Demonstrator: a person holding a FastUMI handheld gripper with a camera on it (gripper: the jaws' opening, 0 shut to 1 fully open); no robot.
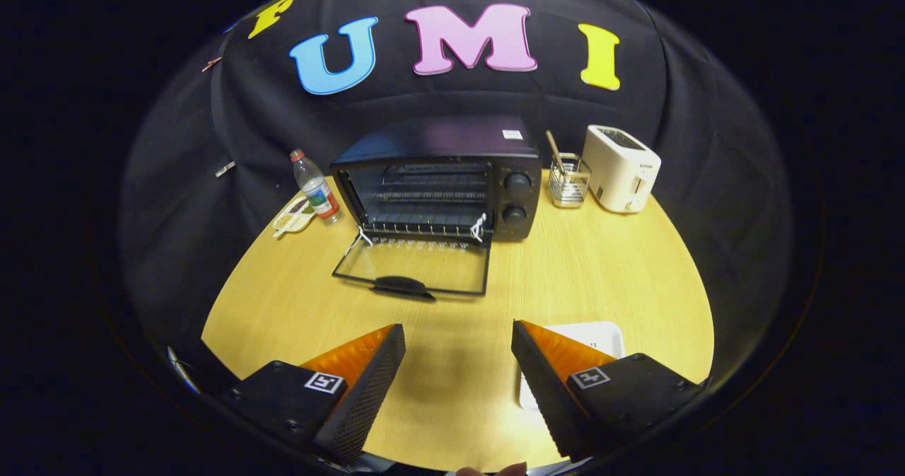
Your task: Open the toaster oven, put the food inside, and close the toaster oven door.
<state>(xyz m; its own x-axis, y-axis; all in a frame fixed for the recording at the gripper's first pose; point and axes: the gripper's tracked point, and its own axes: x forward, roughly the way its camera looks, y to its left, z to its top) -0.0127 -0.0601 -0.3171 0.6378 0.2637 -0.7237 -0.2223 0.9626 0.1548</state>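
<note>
Ahead, toaster oven (438, 179) well beyond spread, empty jaws; door (413, 267) down flat on table (601, 271).

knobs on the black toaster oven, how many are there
2. Both round black knobs sit on the black toaster oven's right panel: upper knob above lower knob. The open gripper hovers over the wooden table.

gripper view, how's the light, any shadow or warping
Gripper view: even overhead light, sharp focus; fisheye bends the table edge into a curve; the open hand-held gripper casts a soft shadow on the wood between its fingers; the oven interior is dim, and its lowered glass door shows faint reflections.
</note>
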